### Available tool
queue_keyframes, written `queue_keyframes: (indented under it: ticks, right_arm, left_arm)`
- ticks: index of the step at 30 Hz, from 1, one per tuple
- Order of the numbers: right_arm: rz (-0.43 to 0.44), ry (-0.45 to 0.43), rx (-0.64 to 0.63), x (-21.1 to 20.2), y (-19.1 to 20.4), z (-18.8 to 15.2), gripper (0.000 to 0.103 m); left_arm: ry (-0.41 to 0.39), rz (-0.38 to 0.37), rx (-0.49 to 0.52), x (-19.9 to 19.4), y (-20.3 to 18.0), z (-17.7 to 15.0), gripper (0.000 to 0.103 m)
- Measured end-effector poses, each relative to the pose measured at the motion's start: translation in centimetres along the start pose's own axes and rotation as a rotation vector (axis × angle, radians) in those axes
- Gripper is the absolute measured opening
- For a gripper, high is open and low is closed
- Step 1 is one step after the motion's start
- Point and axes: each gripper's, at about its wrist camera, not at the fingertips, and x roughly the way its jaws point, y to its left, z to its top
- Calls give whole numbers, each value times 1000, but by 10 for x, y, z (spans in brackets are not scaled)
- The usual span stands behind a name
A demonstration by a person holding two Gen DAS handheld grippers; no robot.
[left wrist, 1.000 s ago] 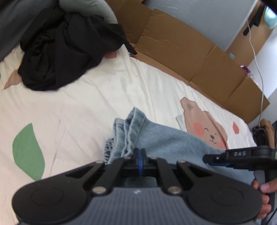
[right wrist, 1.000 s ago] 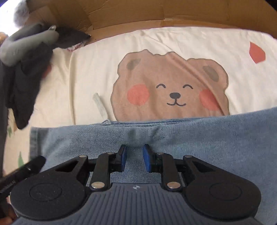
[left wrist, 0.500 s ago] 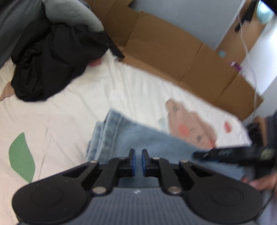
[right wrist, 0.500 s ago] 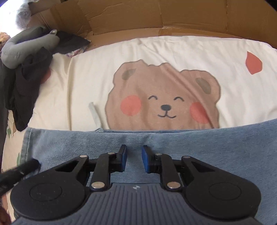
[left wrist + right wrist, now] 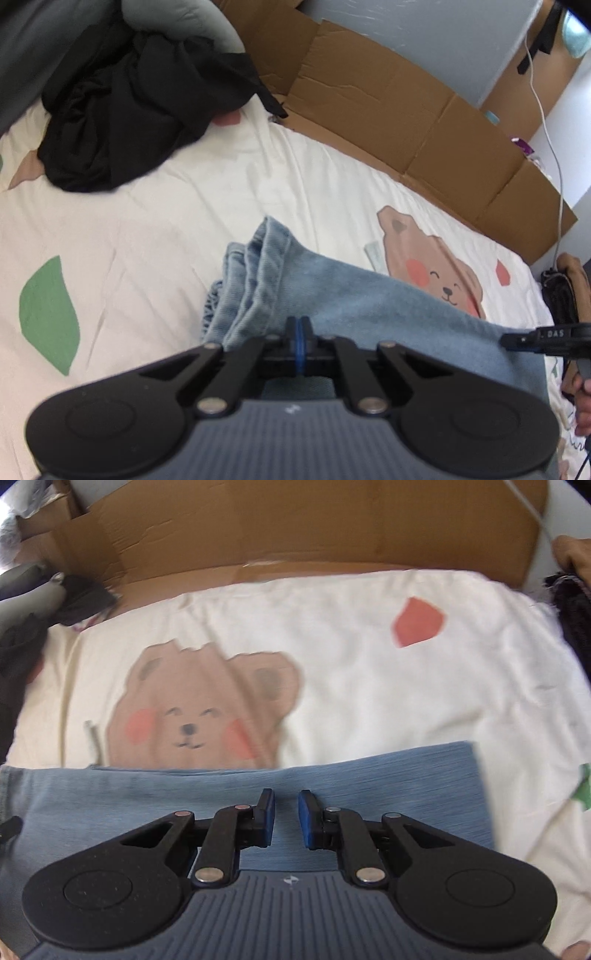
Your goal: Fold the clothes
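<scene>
The right gripper (image 5: 286, 818), its fingers apart on nothing and just closing a little, is sliding along the folded jeans (image 5: 332, 786) lying on the bed sheet (image 5: 369, 686), while the left gripper (image 5: 299, 332), fingers together again, is hovering by the hems, so another fold seems near.

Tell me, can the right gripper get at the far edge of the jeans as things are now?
Probably yes. The right gripper hangs over the jeans, jaws a little apart and empty, and nothing lies between it and that edge, only bare sheet beyond.
</scene>
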Motion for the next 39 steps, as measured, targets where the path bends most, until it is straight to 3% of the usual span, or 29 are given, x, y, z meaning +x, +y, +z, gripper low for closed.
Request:
queue_keyframes:
  ticks: [5,11,15,21,27,32,39]
  right_arm:
    - [-78,-53,-4,-16,-27,8,20]
    - [-150,-47,35,-20,-52,7,20]
    - [-155,-2,-3,0,-55,2,21]
    - [-108,14,39,7,-65,4,21]
    - [-135,-49,-74,-16,-55,3,21]
    - [-155,-57,3,-11,-72,8,21]
    - [-161,-32,15,10,-75,10,22]
  left_arm:
    - [-5,0,-6,0,1,-1,3]
    - [-35,25,-33,-7,3,-2,3]
    - [-50,34,-33,-12,10,-4,3]
    - [-34,25,-25,-11,11,-1,3]
    - [-71,52,-25,-27,3,-1,3]
    - [-90,50,-45,-46,5,-1,3]
    - [-76,39,-66,-60,5,-15,4]
